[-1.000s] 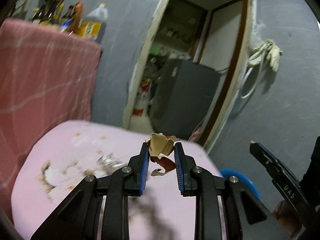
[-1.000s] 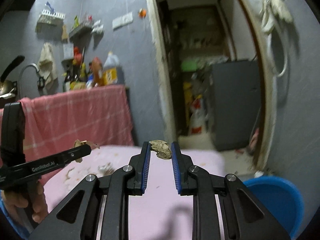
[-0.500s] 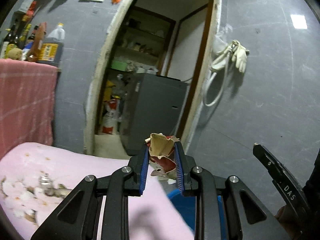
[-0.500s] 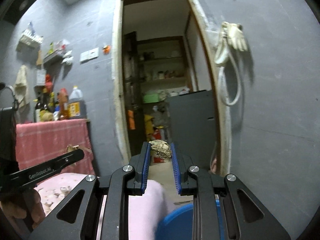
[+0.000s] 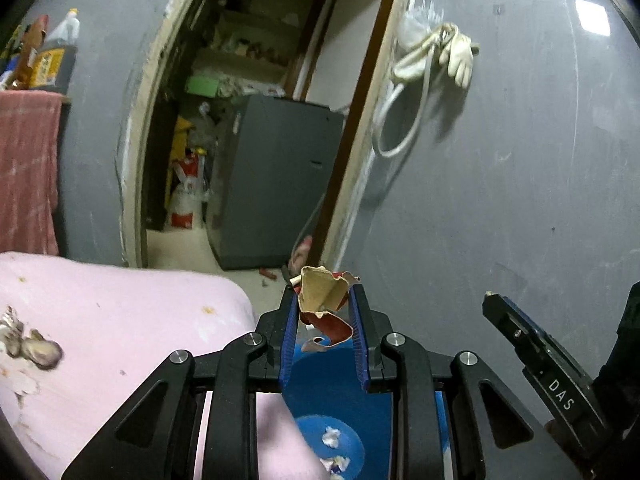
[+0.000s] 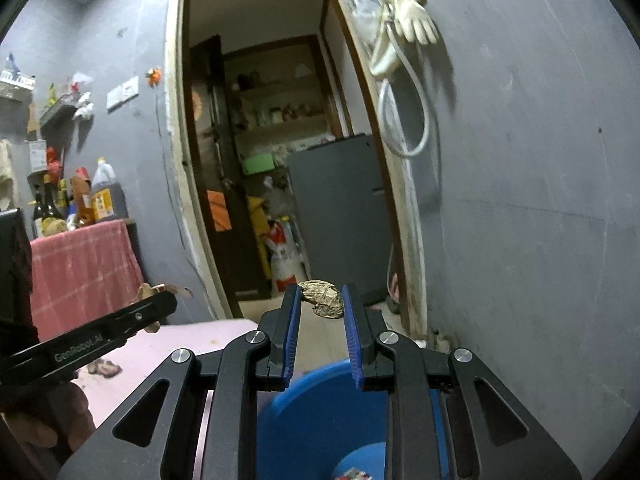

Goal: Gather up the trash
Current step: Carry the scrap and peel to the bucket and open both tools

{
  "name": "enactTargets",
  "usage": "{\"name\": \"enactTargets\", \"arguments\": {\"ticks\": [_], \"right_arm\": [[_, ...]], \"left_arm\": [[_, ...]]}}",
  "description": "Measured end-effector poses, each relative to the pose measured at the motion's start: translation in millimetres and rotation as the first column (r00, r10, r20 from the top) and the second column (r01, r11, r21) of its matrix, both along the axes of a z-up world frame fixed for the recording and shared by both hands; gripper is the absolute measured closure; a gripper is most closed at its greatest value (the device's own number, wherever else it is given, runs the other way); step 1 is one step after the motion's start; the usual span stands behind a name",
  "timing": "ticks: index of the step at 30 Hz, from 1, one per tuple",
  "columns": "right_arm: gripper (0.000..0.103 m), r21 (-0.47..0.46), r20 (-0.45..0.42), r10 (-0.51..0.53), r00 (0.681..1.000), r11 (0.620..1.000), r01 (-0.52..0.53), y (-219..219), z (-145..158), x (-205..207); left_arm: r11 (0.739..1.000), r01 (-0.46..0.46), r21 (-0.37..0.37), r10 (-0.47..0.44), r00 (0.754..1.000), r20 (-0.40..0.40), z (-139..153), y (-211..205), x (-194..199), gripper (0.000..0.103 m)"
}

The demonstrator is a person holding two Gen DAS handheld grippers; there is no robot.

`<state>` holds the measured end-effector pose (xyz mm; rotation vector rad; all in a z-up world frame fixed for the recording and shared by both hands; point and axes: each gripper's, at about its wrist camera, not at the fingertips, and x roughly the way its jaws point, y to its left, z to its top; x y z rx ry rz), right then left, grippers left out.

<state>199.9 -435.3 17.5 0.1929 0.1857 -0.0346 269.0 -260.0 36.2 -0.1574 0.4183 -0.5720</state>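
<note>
The step in hand looks like the carry to the bin: both loads are lifted clear of the pink bench point(image 5: 120, 320) and brought over the blue bin point(image 5: 340, 384), which sits just past the bench's corner.

The left gripper point(image 5: 325, 308) is narrow, clamped on a torn scrap point(image 5: 320, 292) of tan card with a red curl hanging below; in its own view the scrap stands at 12 o'clock above the bin's open mouth. The right gripper point(image 6: 320, 300) is narrower still, pinching a crumpled wad point(image 6: 323, 298) at its tips, with the bin's rim point(image 6: 320, 376) at 6 o'clock beneath it. From the left view the right gripper shows at 4 o'clock; from the right view the left one shows at 9 o'clock.

Next, each gripper should be well over the bin's mouth, not the rim or the bench edge, before it lets go. The scrap is light and may cling to a pad or drift.

Count: two grippers, each with one piece of trash; one bin, with at least two white bits point(image 5: 331, 436) already in it; some debris point(image 5: 36, 350) left on the bench, too blurred to count.
</note>
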Motion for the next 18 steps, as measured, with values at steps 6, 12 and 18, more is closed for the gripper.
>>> {"name": "enactTargets", "arguments": {"ticks": [6,12,18], "right_arm": [[0.083,0.038,-0.056,-0.01,0.998,0.999,0.012,-15.9,-13.9,5.4],[0.082,0.096,-0.146,-0.007,0.989,0.995,0.021,-28.6,-28.5,17.4],[0.07,0.14,-0.174,-0.007,0.985,0.99,0.032,-37.7,-35.3,18.6]], "left_arm": [[0.997,0.058,0.049,-0.053,0.994,-0.098,-22.0,-21.7,11.8,0.08],[0.989,0.106,0.101,-0.084,0.976,-0.203,-43.0,-37.8,20.9,0.072],[0.988,0.108,0.113,-0.078,0.967,-0.242,-54.2,-42.5,26.7,0.061]]}}
